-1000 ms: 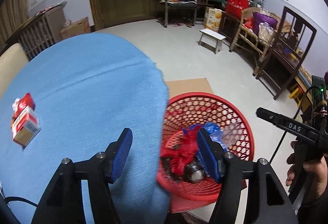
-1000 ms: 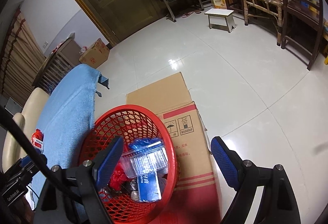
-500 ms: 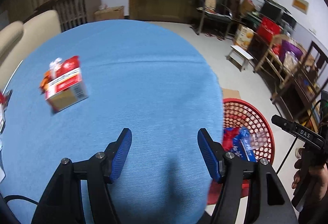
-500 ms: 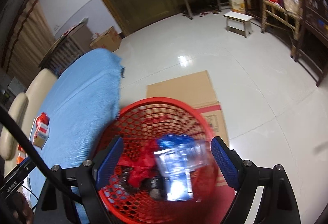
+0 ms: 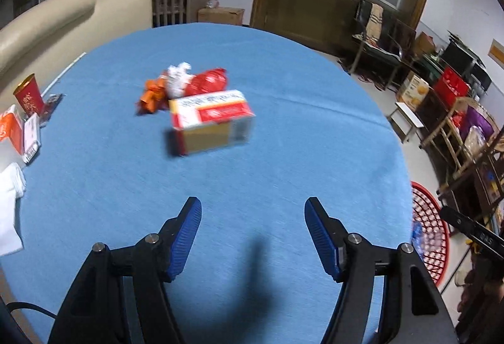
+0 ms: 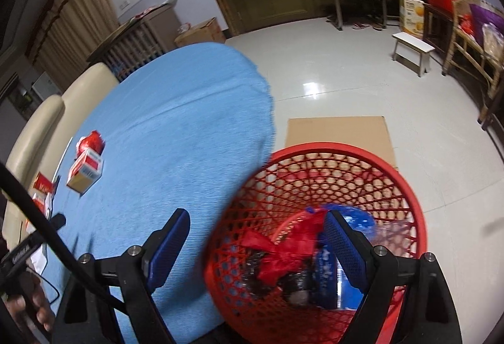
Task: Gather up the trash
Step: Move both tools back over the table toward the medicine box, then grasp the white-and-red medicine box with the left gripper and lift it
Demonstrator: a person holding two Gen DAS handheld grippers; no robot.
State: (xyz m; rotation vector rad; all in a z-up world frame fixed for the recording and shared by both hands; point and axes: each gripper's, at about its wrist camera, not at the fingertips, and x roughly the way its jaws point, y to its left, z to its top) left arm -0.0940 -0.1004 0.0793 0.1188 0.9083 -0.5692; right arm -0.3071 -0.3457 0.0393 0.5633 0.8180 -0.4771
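Beige sofa behind blue tablecloth — white stool, perhaps wooden

A round table fills the middle of the room. A small box lies on it, and some crumpled wrappers lie just behind the box, touching it. A cup and some packets sit at the table's left edge, well apart from the box. A sofa stands behind the table on the left. A basket stands on the floor just beside the table's right edge, with trash in it. A flat cardboard sheet lies on the floor behind the basket
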